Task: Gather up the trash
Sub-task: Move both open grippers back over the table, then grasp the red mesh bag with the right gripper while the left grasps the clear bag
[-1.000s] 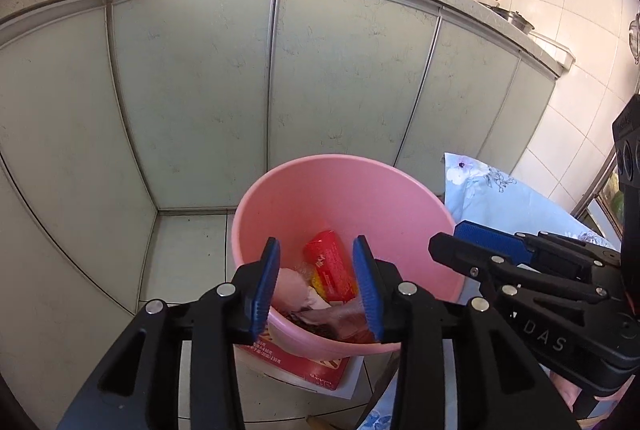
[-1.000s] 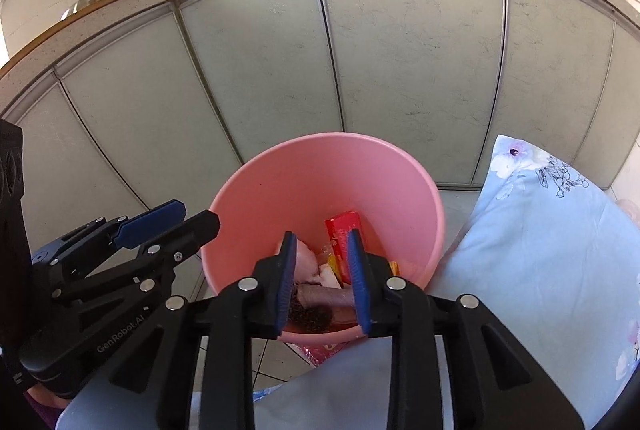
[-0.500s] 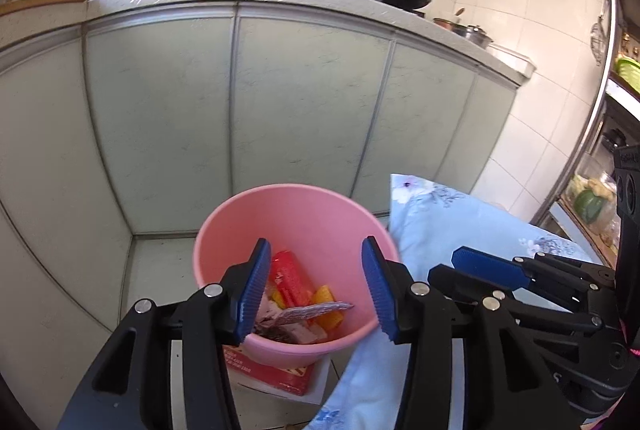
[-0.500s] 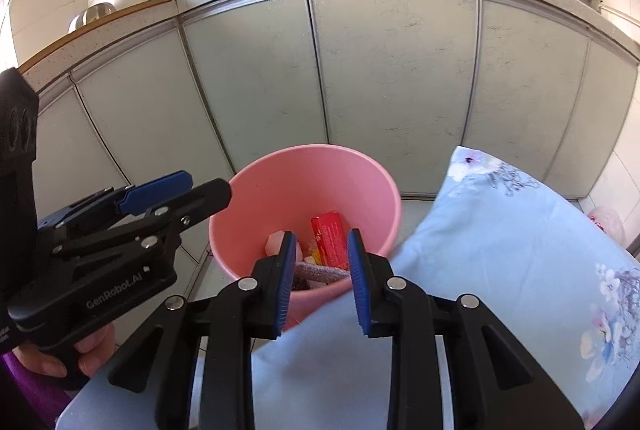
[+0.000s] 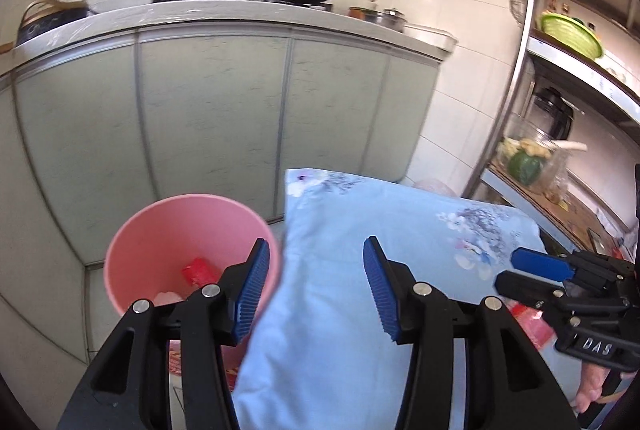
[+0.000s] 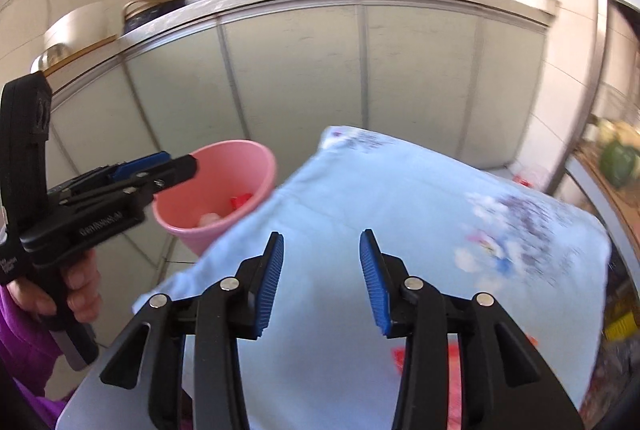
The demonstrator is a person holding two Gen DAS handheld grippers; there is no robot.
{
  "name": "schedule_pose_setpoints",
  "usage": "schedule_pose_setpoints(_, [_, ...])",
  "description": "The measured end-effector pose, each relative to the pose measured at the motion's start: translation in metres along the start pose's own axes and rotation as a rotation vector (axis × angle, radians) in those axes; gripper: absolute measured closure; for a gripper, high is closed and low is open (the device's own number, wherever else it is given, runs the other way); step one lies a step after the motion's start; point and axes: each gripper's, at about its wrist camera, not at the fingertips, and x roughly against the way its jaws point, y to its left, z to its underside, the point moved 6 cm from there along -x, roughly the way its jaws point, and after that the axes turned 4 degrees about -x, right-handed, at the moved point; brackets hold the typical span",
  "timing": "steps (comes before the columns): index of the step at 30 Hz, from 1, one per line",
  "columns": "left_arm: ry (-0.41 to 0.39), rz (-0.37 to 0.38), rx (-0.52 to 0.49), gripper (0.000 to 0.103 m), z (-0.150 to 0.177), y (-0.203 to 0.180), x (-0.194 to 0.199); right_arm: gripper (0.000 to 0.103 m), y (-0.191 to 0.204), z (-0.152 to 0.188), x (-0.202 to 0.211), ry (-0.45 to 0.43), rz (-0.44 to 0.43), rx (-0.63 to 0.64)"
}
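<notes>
Both empty: left gripper [image 5: 312,290] wide, right gripper [image 6: 320,280] opening; only its view shows the hand [image 6: 76,294].

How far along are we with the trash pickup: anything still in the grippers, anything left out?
Done: the round pink plastic bin holds a red packet and pale scraps. In hand: nothing; the left gripper is open and empty, the right gripper is opening with nothing between its pads. Left: red wrappers lie on the light blue floral pillow.

Black plastic frames with silver screws are seen on the left gripper [image 5: 312,288] and right gripper [image 6: 320,280]; ribbed blue pads [image 6: 270,282] are fitted, and a purple sleeve [image 6: 20,346] is worn.
</notes>
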Motion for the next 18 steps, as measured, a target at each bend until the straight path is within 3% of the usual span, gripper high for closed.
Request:
schedule_pose_setpoints(5, [0.011, 0.071, -0.058, 0.055, 0.000, -0.045, -0.004, 0.062, -0.068, 0.029, 0.037, -0.013, 0.117, -0.120])
schedule_pose_setpoints(10, [0.025, 0.122, -0.114, 0.055, 0.003, -0.085, -0.010, 0.052, -0.115, 0.057, 0.060, -0.017, 0.176, -0.225])
schedule_pose_setpoints(14, [0.038, 0.141, -0.144, 0.055, 0.006, -0.102, -0.015, 0.052, -0.134, 0.078, 0.061, 0.009, 0.167, -0.288])
schedule_pose_setpoints(18, [0.060, 0.149, -0.159, 0.055, 0.012, -0.113, -0.020, 0.051, -0.128, 0.093, 0.046, 0.061, 0.114, -0.303])
